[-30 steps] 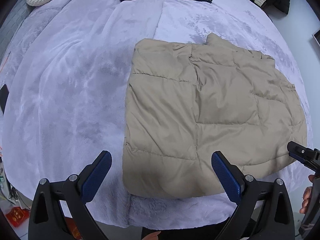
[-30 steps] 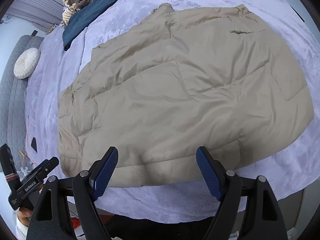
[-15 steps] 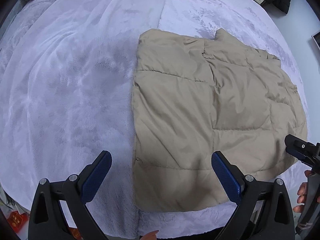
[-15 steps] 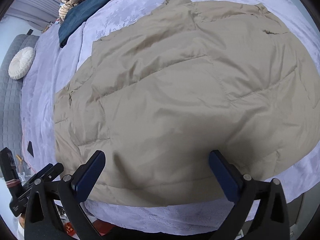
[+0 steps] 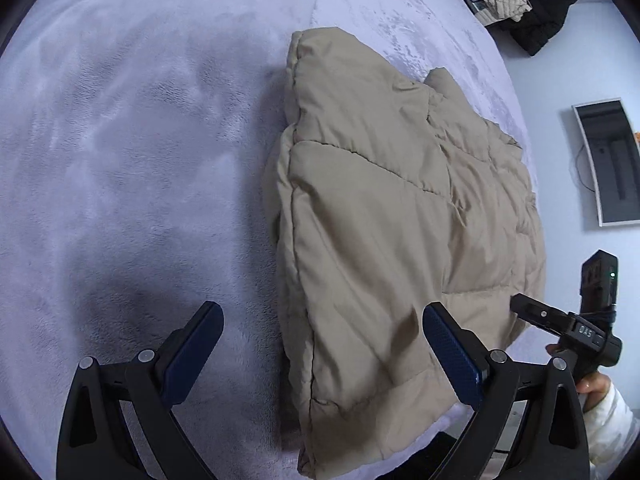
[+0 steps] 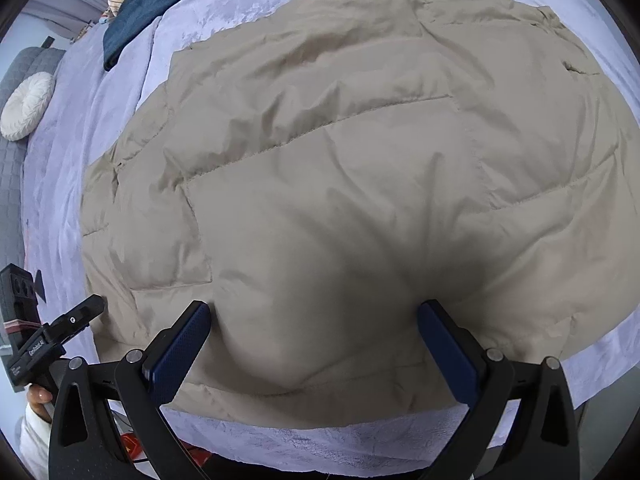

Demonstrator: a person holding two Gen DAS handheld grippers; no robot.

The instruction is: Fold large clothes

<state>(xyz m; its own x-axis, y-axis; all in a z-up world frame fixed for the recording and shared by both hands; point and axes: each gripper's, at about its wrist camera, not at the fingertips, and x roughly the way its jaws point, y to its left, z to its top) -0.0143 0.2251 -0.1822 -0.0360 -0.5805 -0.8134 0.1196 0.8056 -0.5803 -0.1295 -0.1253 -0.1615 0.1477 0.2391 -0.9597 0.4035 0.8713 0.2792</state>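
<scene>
A beige quilted puffer jacket lies folded flat on the lavender bed cover. My left gripper is open low over the jacket's left edge near the front of the bed; one blue pad is over bare cover, the other over the fabric. My right gripper stands open wide just above the jacket's near hem, with puffed fabric bulging between the pads and nothing gripped. Each view catches the other gripper at its side: the right gripper and the left gripper.
Folded blue jeans lie at the far end of the bed, a round white cushion against the grey headboard. Dark clothes hang beyond the bed. A framed panel is on the wall. A person's hand holds the right gripper.
Both grippers have come down closer to the jacket. The left view has tipped downward and shifted toward the jacket's left edge. The right jaws have spread wider.
</scene>
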